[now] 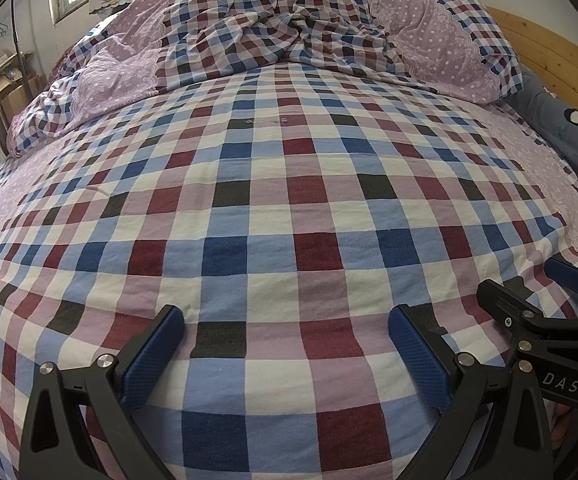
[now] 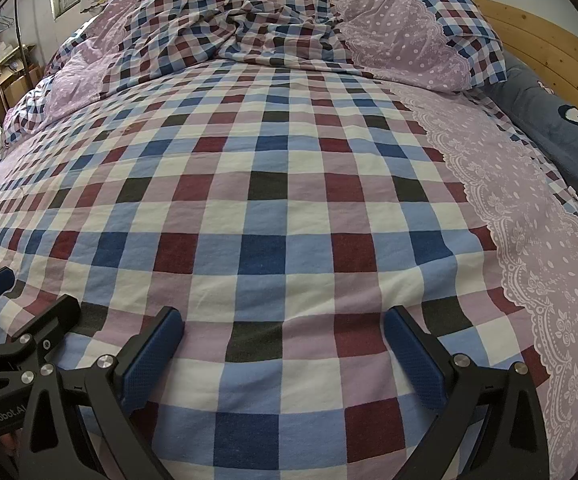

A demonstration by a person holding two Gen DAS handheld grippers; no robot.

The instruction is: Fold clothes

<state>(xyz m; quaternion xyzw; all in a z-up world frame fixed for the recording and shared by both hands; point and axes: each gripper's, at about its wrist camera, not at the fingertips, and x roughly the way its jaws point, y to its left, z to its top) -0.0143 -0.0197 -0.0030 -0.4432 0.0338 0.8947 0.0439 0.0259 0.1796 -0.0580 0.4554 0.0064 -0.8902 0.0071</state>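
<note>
My left hand-held gripper and right hand-held gripper hang side by side over the near edge of the bed, above the flat checked red, blue and white cotton sheet. Behind it, at the far side, lies a crumpled checked and lilac dotted quilt. To my right a dark blue plush blanket lies against the curved pale wooden headboard. Cardboard boxes stand far left.

- No garment shows in either view; the only cloth is bedding.
- The checked sheet lies flat and smooth over the bed, in squares of blue, dark red, white and pink.
- The checked quilt, with lilac dotted panels, lies crumpled at the far end.
</note>
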